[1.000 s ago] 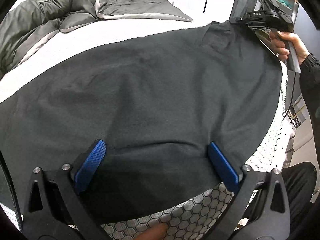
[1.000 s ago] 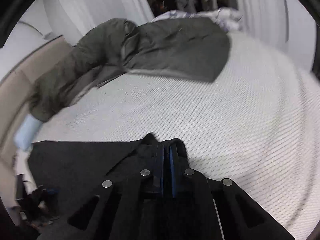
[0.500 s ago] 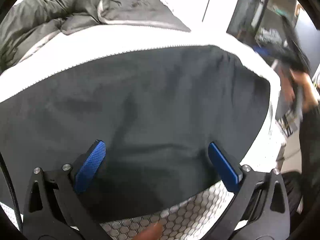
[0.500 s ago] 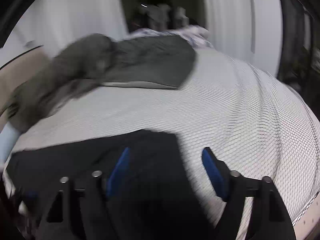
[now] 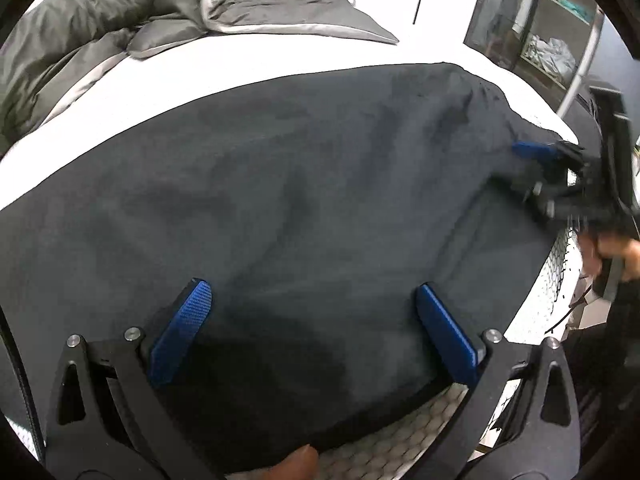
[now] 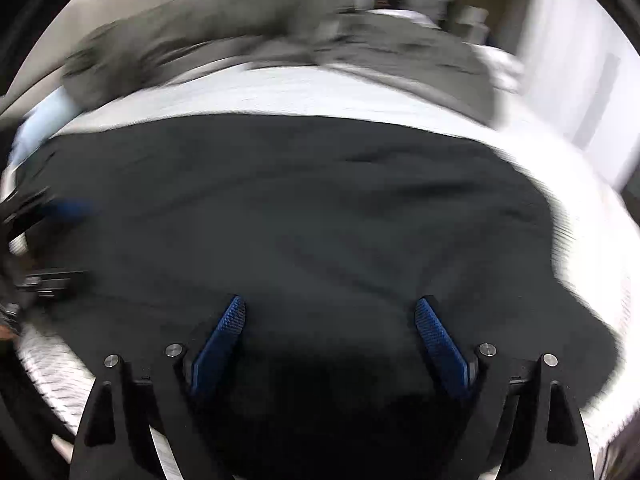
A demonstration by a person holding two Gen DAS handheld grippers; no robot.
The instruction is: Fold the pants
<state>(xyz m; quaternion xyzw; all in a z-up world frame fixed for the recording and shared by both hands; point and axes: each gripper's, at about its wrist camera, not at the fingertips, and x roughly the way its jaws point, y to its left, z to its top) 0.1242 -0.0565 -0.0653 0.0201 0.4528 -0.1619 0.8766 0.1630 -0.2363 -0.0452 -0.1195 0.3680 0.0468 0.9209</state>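
- Dark charcoal knit pants (image 5: 304,208) lie spread flat across the white honeycomb-textured mattress (image 5: 392,440), near its front edge; I read their long axis as running side to side in both wrist views, though I cannot tell which end is the waistband.
- My left gripper (image 5: 316,332) hangs over the near edge of the cloth, its blue ribbed pads (image 5: 180,332) spread wide with nothing pinched between them.
- My right gripper (image 6: 332,340) is spread wide as well, over the cloth at the far right end, pinching nothing; its view is smeared with blur.
- From the left view I see that right gripper (image 5: 552,176) at the fabric's right end, a hand (image 5: 612,252) behind it.
- Behind the pants, a rumpled olive-grey quilted duvet (image 5: 120,20) is heaped at the back of the bed, well apart from the cloth.
- Nothing rests on top of the pants.
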